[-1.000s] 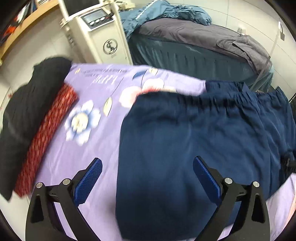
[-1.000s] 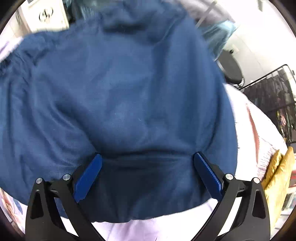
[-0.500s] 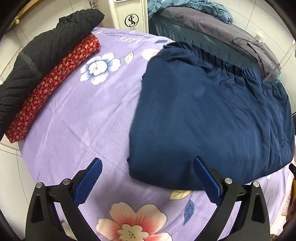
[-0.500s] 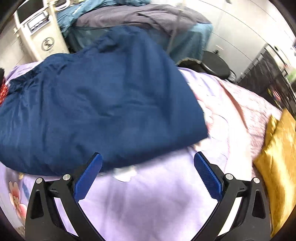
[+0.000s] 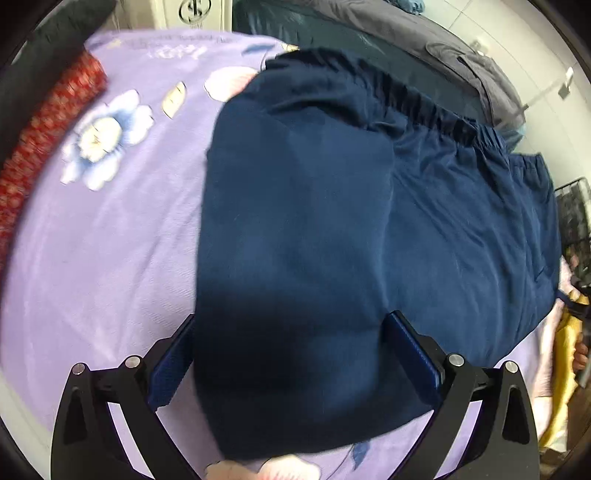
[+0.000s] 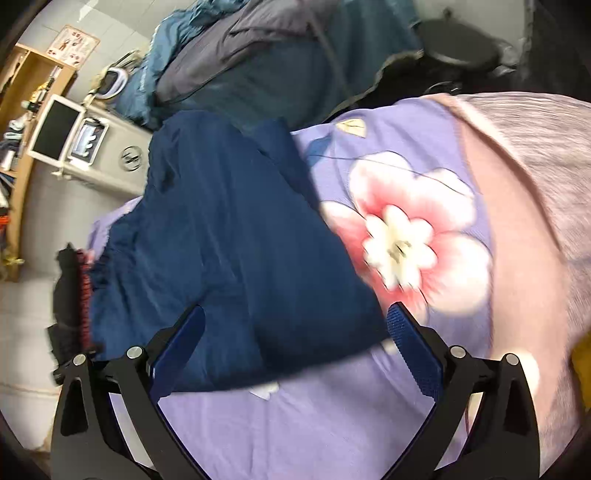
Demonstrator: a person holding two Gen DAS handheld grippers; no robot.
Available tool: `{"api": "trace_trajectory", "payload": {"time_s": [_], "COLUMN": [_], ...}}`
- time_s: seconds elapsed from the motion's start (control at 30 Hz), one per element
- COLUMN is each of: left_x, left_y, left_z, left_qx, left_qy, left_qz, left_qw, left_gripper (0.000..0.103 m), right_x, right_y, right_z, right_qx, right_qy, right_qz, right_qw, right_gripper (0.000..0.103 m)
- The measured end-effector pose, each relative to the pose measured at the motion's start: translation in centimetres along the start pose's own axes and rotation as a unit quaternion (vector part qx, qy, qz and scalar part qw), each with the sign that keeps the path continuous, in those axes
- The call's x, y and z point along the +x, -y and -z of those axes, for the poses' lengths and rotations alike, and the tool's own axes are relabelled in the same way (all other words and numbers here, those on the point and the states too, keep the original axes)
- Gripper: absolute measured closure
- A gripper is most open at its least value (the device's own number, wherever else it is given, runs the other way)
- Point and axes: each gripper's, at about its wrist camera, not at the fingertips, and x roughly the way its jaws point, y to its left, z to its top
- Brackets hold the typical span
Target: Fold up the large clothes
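- Left edge, left wrist view: black quilted garment (image 5: 44, 40) at the far corner, red patterned cloth (image 5: 40, 122) folded just beside it, both on the lilac floral sheet (image 5: 110, 240).
- Blue-and-white flower print (image 5: 103, 140) shows on the sheet between the red cloth and the task item.
- Navy garment (image 5: 295, 221) lies across the middle and right of the sheet; gathered elastic waistband (image 5: 424, 107) runs along its far edge. One layer is folded over, its edge a vertical ridge down the middle.
- Left gripper (image 5: 291, 354) sits low over the near edge of the navy garment, jaws spread wide. Cloth fills the gap between the blue pads (image 5: 413, 350); whether the pads touch it, cannot tell. Some motion blur.
- Behind the sheet: dark teal bed (image 5: 332, 33) with grey bedding (image 5: 461, 62) heaped on top.
- Right edge, left wrist view: yellow fabric (image 5: 565, 369) past the garment.
- Right wrist view, left side: white appliance (image 6: 92, 147) with a small display, wooden shelf (image 6: 22, 110) beyond it.
- Navy garment (image 6: 221, 240) runs from the appliance side toward the camera; near corner lies between the fingers.
- Right gripper (image 6: 295, 350) jaws wide apart, nothing clamped; the left pad overlaps the garment's near edge, the right pad (image 6: 413, 350) is over bare sheet (image 6: 295, 424).
- Large pink flower print (image 6: 406, 236) just right of the garment, blurred.
- Pale pink cover (image 6: 535, 184) at far right.
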Motion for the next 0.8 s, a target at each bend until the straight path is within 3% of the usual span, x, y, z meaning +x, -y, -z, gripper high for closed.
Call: {"api": "trace_trajectory", "payload": {"time_s": [0.13,0.4,0.7,0.8], "left_x": [2.2,3.0,5.5,6.0], "left_y": [-2.2,-2.7,-4.2,-4.6], "left_z": [-0.8,-1.0,-2.0,-2.2], "left_qx": [-0.057,-0.046,-0.064,-0.071], "left_qy": [-0.04,-0.049,-0.074,-0.077], "left_qz": [0.061,0.087,0.136,0.147], "left_qw": [0.9957,0.9939,0.9859,0.9836], "left_gripper": [0.005,0.005,0.005,0.005], "right_x": [2.4,8.4,10.2,10.3], "right_y": [0.0,-1.1,-2.0,-2.8], "right_z": [-2.3,-4.8,-5.0,-4.5], "right_qx": [-0.03,-0.05,-0.052,-0.054], "right_qy": [-0.04,-0.107,-0.109,-0.112], "right_qz": [0.003,-0.026,-0.028,-0.054], "right_qw": [0.999,0.993,0.992,0.991], "right_gripper": [0.006,0.006,0.005,0.007]}}
